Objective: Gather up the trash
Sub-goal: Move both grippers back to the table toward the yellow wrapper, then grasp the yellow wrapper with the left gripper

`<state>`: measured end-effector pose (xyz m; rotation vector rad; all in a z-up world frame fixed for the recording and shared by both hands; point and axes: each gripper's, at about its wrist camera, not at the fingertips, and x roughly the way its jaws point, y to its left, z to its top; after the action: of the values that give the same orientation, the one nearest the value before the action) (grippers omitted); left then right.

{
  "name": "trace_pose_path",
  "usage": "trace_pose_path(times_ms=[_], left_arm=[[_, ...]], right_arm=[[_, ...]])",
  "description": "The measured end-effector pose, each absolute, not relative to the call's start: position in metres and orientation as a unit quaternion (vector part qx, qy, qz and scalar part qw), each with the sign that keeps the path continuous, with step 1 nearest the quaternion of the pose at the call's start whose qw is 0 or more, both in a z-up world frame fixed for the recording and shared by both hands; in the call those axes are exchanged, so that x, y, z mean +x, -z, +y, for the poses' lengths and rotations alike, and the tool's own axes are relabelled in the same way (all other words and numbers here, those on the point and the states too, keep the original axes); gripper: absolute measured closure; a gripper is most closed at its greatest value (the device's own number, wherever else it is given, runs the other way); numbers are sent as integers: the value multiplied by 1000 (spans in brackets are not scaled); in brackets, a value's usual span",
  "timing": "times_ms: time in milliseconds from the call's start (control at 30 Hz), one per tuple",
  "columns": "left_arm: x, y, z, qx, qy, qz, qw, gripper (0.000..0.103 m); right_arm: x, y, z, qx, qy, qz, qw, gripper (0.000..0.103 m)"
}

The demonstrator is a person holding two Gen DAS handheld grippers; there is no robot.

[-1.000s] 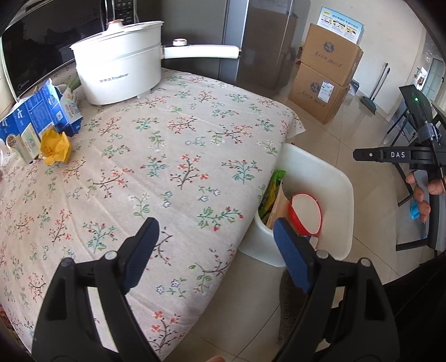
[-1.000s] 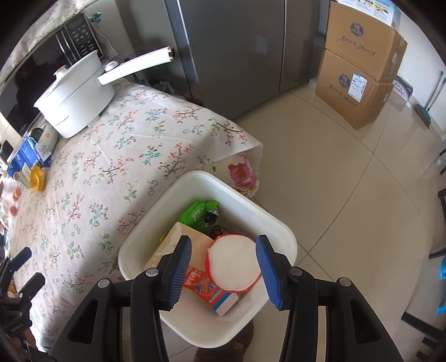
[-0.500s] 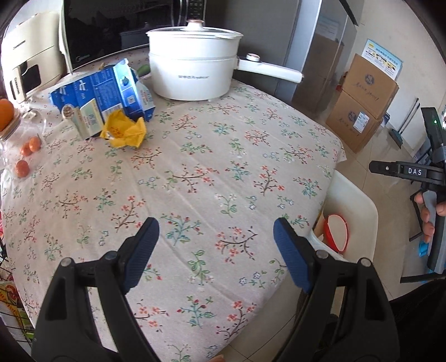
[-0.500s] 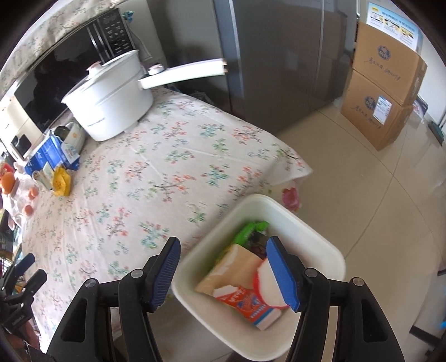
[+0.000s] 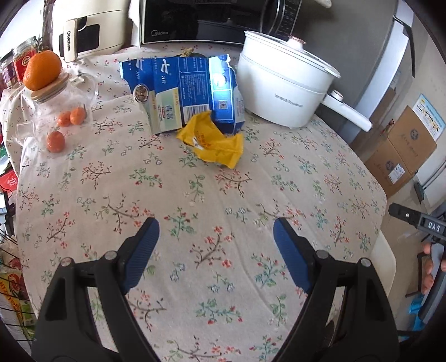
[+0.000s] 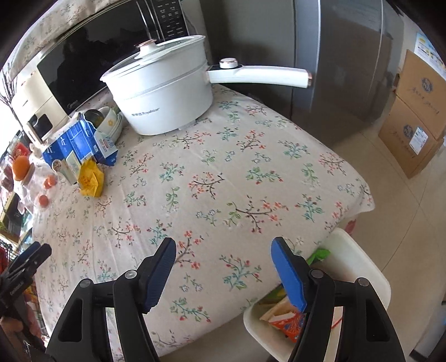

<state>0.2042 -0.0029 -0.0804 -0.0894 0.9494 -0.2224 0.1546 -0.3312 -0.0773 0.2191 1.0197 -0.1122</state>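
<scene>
A crumpled yellow wrapper (image 5: pixel 214 143) (image 6: pixel 89 178) lies on the floral tablecloth, against a torn blue carton (image 5: pixel 182 92) (image 6: pixel 75 147). My left gripper (image 5: pixel 216 236) hovers open over the cloth, well short of the wrapper, nothing between its fingers. My right gripper (image 6: pixel 223 261) hangs over the table's near edge, its jaws opening and holding nothing. Beside the table on the floor stands a white bin (image 6: pixel 359 267) (image 5: pixel 386 261) with a green packet (image 6: pixel 317 254) and red-and-white packaging (image 6: pixel 287 324) inside.
A white lidded pot (image 5: pixel 281 89) (image 6: pixel 161 94) with a long handle stands behind the trash. A glass jar (image 5: pixel 53 97) topped by an orange, and small oranges (image 5: pixel 55 140), sit left. Microwave (image 5: pixel 209 22), fridge (image 6: pixel 334 55) and cardboard boxes (image 6: pixel 415 119) surround the table.
Both grippers swung from the bin back over the table, bringing the carton and yellow wrapper toward the left view's centre. The right gripper's jaws widened; the bin slid to the lower right.
</scene>
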Motion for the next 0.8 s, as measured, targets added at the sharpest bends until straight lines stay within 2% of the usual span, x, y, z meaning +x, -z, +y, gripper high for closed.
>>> trace_pose_path(times_ms=[167,300,433,533,567,800], left_arm=[[250,99,-5,-70,96,439,891,21],[283,117,-10,-92,84,433,893,40],[305,134,-10,-118,66,431,892,53],[314,144,-6,-153,69,439,883,76],[315,146,-5,-161,68,442,880,89],[290,125,13,-167,71,442,879,95]], right_arm=[[179,83,-310,79,33,486,870,29],[192,91,-302,44,24,487,872,29],[196,95,-303,20,22,483,875,29],[196,97,-306,13,23,481,876,29],[195,98,-307,12,23,483,875,29],[193,101,-313,16,38,486,873,29]])
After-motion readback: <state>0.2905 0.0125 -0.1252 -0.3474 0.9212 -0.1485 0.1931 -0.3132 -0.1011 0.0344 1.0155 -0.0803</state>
